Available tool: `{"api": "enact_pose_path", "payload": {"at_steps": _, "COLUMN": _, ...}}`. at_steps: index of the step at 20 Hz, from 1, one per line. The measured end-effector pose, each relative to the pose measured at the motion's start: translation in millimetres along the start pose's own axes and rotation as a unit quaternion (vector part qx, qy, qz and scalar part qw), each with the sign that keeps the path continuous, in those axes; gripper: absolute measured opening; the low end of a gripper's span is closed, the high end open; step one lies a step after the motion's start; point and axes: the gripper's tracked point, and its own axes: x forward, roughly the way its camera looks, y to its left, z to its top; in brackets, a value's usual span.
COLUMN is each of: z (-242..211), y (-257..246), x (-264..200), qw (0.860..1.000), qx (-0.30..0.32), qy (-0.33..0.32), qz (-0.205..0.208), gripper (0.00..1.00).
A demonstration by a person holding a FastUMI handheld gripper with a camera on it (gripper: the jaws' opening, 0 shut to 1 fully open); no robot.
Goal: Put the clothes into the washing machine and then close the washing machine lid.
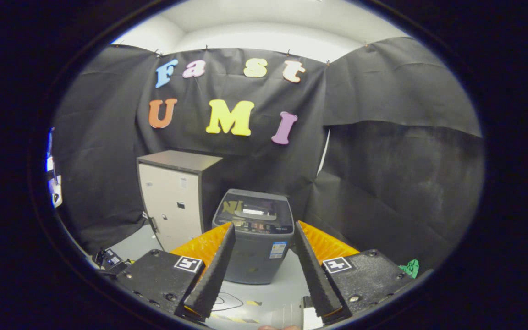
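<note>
Jaws apart, empty; washing machine [253,238] beyond, lid down; green cloth [409,268] half-hidden.

The gripper [264,270] stood open, its fingers [211,275] spread apart with nothing between them. Beyond them, on the floor [131,245], sat the washer [255,238], lid [254,208] down. A cabinet [174,197] stood just beside the washer. A green cloth [409,268] lay on the floor, well apart from the washer.
</note>
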Motion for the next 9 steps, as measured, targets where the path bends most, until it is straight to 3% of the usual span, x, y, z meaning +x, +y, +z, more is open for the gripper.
{"api": "enact_pose_path", "payload": {"at_steps": 9, "z": 2, "y": -17, "x": -62, "qw": 0.997, "qx": 0.001, "qy": -0.052, "qz": 0.052, "gripper": 0.90}}
